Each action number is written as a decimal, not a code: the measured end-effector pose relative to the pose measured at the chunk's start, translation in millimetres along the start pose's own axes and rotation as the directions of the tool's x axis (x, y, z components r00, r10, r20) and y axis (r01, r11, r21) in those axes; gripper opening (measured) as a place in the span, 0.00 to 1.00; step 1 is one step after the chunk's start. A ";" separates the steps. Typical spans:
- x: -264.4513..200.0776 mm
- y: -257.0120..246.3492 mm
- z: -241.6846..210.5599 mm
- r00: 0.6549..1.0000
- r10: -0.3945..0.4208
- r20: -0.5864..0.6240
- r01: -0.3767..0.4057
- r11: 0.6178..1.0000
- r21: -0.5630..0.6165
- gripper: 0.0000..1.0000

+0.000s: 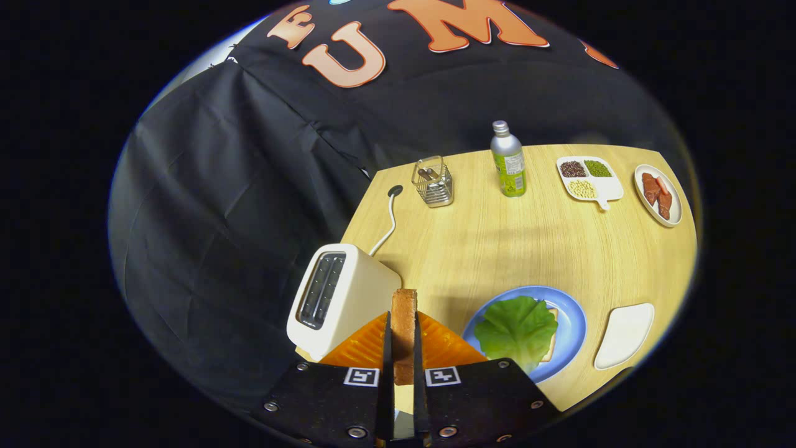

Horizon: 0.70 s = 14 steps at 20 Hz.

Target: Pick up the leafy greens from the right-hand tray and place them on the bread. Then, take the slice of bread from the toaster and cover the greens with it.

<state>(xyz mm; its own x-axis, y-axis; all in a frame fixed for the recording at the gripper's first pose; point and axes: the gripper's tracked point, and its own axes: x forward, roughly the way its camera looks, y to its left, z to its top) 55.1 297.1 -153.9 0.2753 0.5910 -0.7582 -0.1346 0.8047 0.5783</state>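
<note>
— Holding anything, that claw (403, 348)?

— Yes. Its two fingers (386, 354) are drawn in close, pressed on either face of a slice of bread (404, 330). The slice stands on edge between them, its crust edge toward the camera, top poking out past the fingertips.

— Where's the toaster?

— Just left of the fingers and slightly ahead: a cream toaster (336, 300), slot facing up. Its white cord (387, 225) runs away across the wooden table (528, 249) to a dark plug end. The held slice is beside the toaster, apart from it.

— And the greens?

— To the right of the fingers, near them, sits a blue plate (569, 323). A leafy green (517, 330) lies on it, over another slice of bread (551, 336) of which just the right edge peeks out.

— The right-hand tray?

— A white tray (625, 335), beyond the plate on the right side, with a little gap between them.

— What lies further ahead?

— Well beyond the fingertips, at the far side of the table: a wire holder (433, 182), a metal bottle (508, 160) with a green label, a white divided dish (589, 178) of beans or grains in three lots, and an oval plate (658, 194) with reddish pieces, possibly meat.
</note>
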 end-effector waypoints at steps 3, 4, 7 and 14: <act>-0.5 -23.2 -8.4 1.000 -0.001 -0.005 0.001 1.000 0.018 0.13; -0.1 -32.3 -10.5 1.000 -0.003 -0.003 0.003 1.000 0.027 0.13; 3.1 -58.8 -17.9 1.000 0.000 -0.007 0.000 0.998 0.066 0.13; 15.1 -104.5 -40.7 0.999 0.030 -0.020 -0.028 0.991 0.132 0.13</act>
<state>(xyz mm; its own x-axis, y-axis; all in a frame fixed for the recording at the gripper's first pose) 34.5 224.3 -238.1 0.2517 0.6163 -0.7462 -0.0151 0.7735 0.6337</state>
